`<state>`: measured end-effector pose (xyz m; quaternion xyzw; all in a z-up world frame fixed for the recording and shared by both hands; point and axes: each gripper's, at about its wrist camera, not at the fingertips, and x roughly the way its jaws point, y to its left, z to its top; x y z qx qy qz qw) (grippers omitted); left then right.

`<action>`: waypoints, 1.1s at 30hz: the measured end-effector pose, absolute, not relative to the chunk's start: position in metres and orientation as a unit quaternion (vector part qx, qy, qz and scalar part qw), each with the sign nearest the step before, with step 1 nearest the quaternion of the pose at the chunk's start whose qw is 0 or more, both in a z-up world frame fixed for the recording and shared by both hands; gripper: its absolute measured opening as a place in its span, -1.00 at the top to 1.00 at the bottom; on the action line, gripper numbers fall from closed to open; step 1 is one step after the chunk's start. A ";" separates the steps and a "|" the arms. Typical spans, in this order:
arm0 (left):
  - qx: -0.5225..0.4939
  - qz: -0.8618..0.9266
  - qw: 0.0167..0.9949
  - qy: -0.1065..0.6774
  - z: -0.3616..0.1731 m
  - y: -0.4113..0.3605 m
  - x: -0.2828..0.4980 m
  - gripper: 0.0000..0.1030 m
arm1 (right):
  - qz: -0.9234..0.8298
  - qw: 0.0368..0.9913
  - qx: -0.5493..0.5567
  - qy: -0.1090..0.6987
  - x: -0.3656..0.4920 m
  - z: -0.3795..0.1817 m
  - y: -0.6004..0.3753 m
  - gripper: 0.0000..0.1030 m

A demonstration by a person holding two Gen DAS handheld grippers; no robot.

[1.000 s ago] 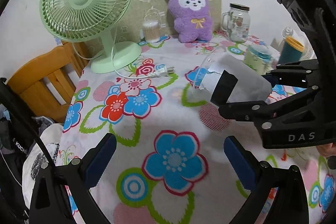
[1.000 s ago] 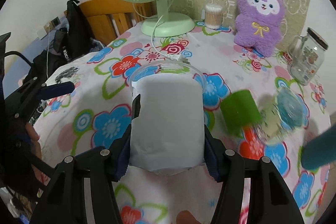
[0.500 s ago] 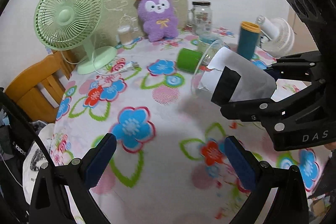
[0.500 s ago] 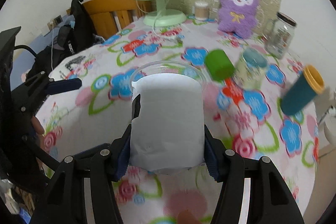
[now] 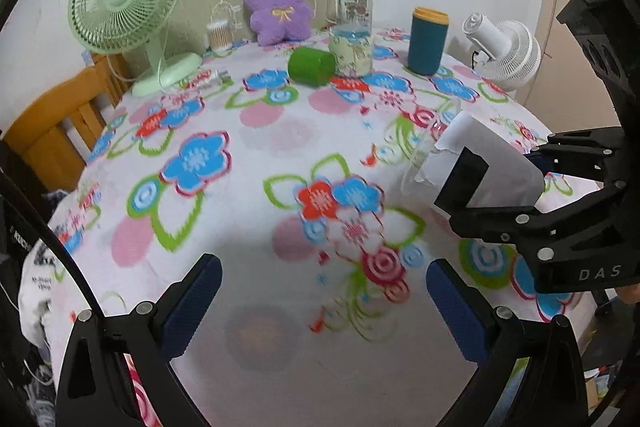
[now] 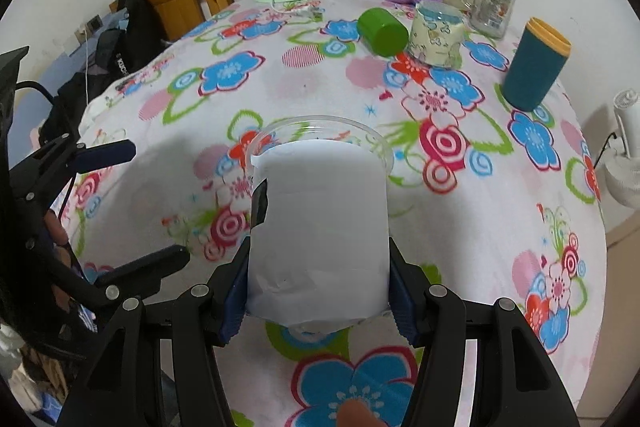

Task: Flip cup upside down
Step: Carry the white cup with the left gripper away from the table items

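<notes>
A clear plastic cup with a white paper wrap (image 6: 320, 227) is clamped between the blue pads of my right gripper (image 6: 320, 283). The cup lies tilted on its side, its open rim pointing away from the gripper, held above the floral tablecloth (image 6: 280, 75). In the left wrist view the same cup (image 5: 492, 167) and the right gripper (image 5: 480, 183) show at the right. My left gripper (image 5: 324, 299) is open and empty, low over the near part of the table, left of the cup.
At the back stand a green fan (image 5: 128, 11), a purple plush (image 5: 278, 3), a glass jar (image 5: 355, 1), a teal tumbler (image 5: 427, 41), a patterned cup (image 5: 352, 51), a green cup on its side (image 5: 311, 65) and a white fan (image 5: 504, 51). A wooden chair (image 5: 56, 123) stands left.
Both grippers have drawn back from the far side toward the near edge of the table. The cup stays clamped in the right gripper, tilted on its side. The left gripper stays open.
</notes>
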<state>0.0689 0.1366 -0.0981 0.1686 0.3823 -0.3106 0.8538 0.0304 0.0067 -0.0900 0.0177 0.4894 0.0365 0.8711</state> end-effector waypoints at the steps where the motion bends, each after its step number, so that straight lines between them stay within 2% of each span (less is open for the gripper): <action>1: 0.167 -0.310 0.853 0.385 -0.100 0.136 0.066 -1.00 | 0.036 0.871 0.016 0.490 0.028 -0.092 0.007 -0.21; 18: 0.130 -0.291 0.854 0.411 -0.115 0.143 0.052 -1.00 | 0.050 0.871 0.026 0.489 0.014 -0.098 0.013 -0.24; 20: 0.131 -0.291 0.854 0.412 -0.115 0.142 0.052 -1.00 | 0.045 0.869 0.029 0.493 0.016 -0.100 0.012 -0.34; 23: 0.135 -0.290 0.853 0.413 -0.116 0.141 0.051 -1.00 | 0.031 0.869 0.023 0.493 0.016 -0.100 0.009 -0.61; 29: 0.126 -0.291 0.850 0.420 -0.111 0.140 0.050 -1.00 | 0.052 0.877 0.028 0.476 0.008 -0.085 0.003 -0.63; 33: 0.108 -0.293 0.849 0.426 -0.100 0.143 0.046 -1.00 | 0.090 0.873 0.072 0.474 0.001 -0.073 -0.008 -0.63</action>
